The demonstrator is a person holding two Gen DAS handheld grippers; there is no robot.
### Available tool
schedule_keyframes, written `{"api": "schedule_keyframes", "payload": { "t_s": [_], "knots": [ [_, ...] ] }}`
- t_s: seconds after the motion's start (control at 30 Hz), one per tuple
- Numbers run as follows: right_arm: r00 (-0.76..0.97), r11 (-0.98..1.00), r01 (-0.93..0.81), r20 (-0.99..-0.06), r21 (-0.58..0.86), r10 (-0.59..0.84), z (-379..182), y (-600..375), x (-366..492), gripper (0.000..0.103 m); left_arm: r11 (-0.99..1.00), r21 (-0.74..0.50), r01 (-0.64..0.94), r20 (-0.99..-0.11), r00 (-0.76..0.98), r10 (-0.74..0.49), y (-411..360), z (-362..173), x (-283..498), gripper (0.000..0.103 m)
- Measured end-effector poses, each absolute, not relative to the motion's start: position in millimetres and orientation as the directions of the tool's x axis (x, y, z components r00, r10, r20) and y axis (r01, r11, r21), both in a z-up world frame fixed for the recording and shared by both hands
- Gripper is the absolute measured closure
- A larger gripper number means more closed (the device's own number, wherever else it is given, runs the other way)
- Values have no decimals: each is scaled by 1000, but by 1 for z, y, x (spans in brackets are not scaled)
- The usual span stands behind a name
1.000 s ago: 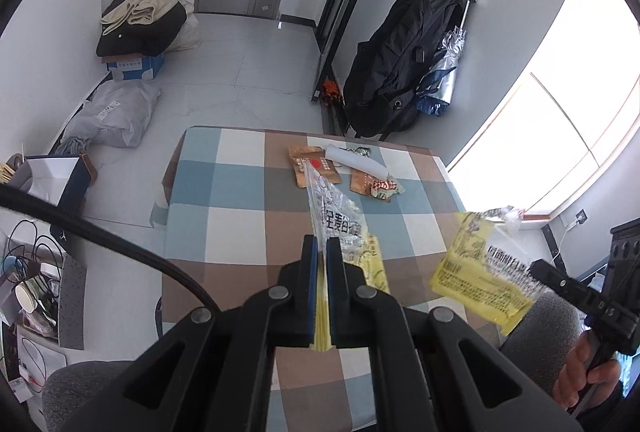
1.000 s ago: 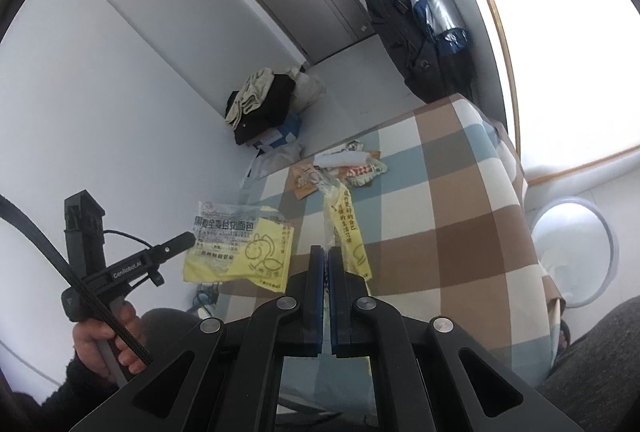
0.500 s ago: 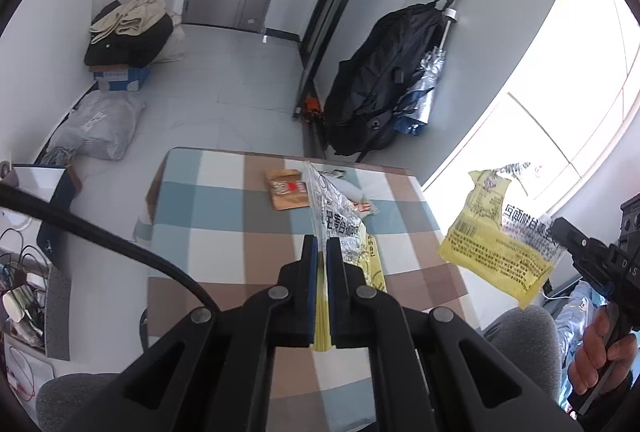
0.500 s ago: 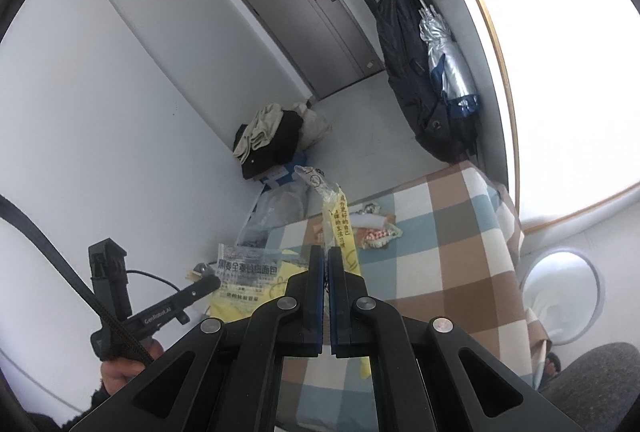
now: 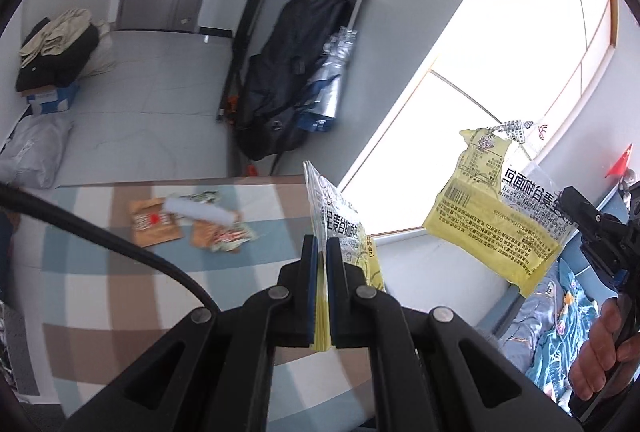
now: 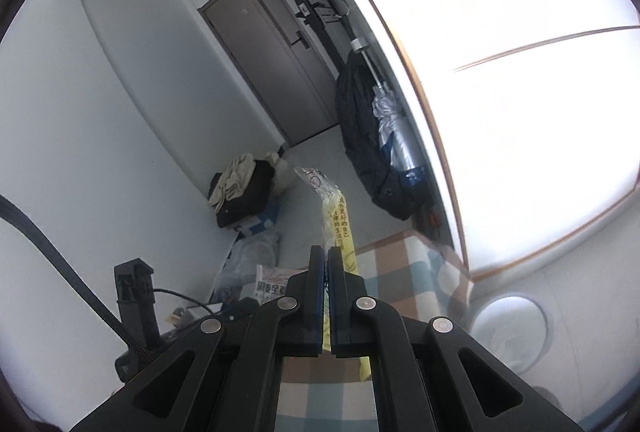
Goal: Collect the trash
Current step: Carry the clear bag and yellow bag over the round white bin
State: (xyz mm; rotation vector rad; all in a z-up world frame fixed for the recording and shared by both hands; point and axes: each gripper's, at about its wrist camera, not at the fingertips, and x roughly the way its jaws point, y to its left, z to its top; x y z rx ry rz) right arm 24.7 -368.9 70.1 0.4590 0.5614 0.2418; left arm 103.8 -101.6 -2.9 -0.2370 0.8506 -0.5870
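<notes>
While each of our two grippers is clamped on its own crinkled yellow-and-clear plastic snack wrapper, the step in hand looks like carrying both to wherever the trash goes, so we should keep the jaws pressed together and the wrappers hanging free. Our left gripper [image 5: 323, 260] pinches the left-hand wrapper [image 5: 338, 220] by its lower edge, so the printed sheet stands up above the blue pads over the blue, brown and white checked tablecloth [image 5: 100, 264]. Our right gripper [image 6: 325, 268] holds the right-hand wrapper [image 6: 338, 220] the same way; from the left wrist view it shows as a flat yellow sheet [image 5: 504, 216] out to the right, well clear of the table. Light film like this can slip or flap, so we judge a steady, unhurried carry best, with the two sheets kept apart so neither catches the other. More litter lies at the far side of the cloth: a brown paper packet [image 5: 154, 226], a white paper roll [image 5: 200, 210] and a crumpled red-and-white wrapper [image 5: 224, 232], left for later trips. No bin or bag for the trash appears in either view, so we cannot say where the load should go. Bright window glare washes out much of the right wrist view, and the near table is hidden behind the gripper bodies.
</notes>
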Motion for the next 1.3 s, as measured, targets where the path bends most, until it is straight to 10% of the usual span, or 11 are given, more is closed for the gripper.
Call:
{"api": "schedule_keyframes", "payload": {
  "t_s": [0.57,1.3],
  "knots": [
    [835,891,154,-539,427,115,54,-505,15,102,764,-360,535,-732,345,-587,-276,-30,123,102],
    [563,775,383,-792,503,236,-177,-594,85,102,821,-175,543,-883,283,-375,-359,-101,156,102]
  ]
}}
